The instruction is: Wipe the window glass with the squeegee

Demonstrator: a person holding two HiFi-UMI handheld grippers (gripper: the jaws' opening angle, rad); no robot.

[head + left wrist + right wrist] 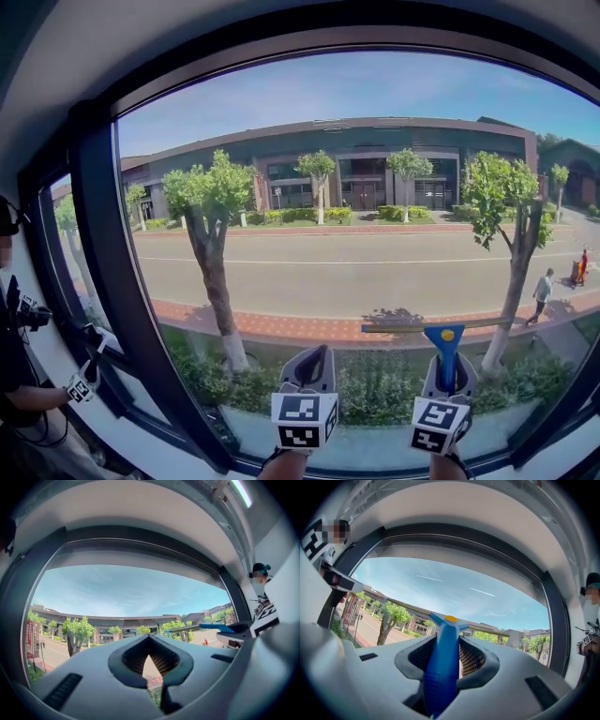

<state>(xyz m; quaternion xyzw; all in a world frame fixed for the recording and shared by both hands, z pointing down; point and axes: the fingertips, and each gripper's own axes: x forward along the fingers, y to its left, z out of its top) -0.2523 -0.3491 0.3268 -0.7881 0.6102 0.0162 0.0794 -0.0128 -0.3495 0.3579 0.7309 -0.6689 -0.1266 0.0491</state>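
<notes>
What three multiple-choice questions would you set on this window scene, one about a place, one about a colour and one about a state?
1. In the head view, where on the pane is the squeegee blade?
A. High, at the top left
B. Low, right of centre
C. At the very top, centred

2. What colour is the squeegee handle?
A. Red
B. Green
C. Blue

3. What is the state of the right gripper?
A. Wide open and empty
B. Shut on the handle
C. Out of every view

Answers:
1. B, as the blade lies level above the right gripper, near the bottom of the glass.
2. C, since both the head view and the right gripper view show it blue.
3. B, because the right gripper view shows the handle clamped between the jaws.
</notes>
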